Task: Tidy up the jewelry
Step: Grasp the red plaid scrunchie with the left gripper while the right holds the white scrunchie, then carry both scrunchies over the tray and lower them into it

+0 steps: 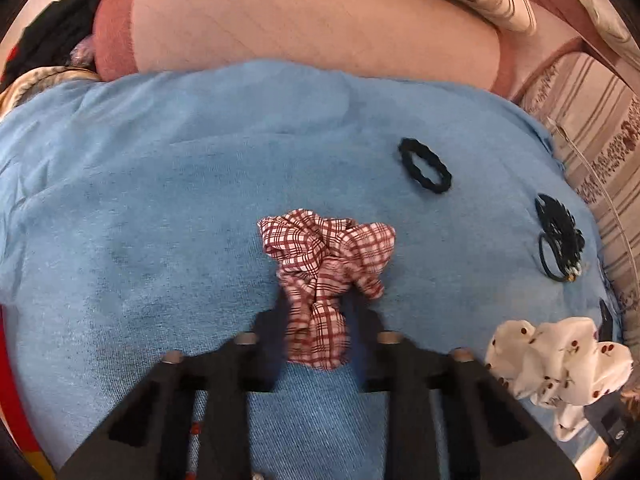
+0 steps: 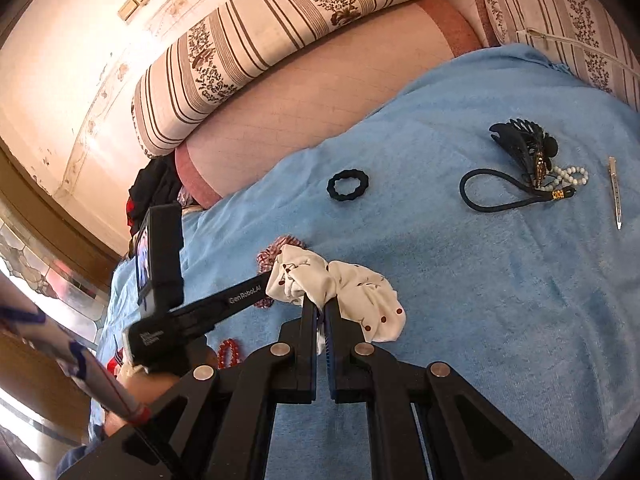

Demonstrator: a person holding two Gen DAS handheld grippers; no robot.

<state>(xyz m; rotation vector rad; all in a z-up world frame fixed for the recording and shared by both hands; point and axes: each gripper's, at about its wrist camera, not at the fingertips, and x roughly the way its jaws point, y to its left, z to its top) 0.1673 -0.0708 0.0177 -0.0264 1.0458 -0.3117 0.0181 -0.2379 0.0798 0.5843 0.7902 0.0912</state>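
Note:
My left gripper (image 1: 318, 312) is shut on a red plaid scrunchie (image 1: 326, 264), which lies bunched on the blue towel (image 1: 160, 200). My right gripper (image 2: 320, 306) is shut on a white cherry-print scrunchie (image 2: 352, 288), also seen in the left wrist view (image 1: 560, 360). The left gripper (image 2: 224, 304) shows in the right wrist view, with the plaid scrunchie (image 2: 272, 254) peeking out behind the white one.
On the towel (image 2: 480, 280) lie a black wavy hair tie (image 1: 424, 170) (image 2: 347, 185), a black claw clip (image 2: 520, 140), a dark cord hair tie with pearls (image 2: 504, 192), a metal hair clip (image 2: 615, 192) and a red bead bracelet (image 2: 230, 352). Striped cushions (image 2: 260, 40) lie behind.

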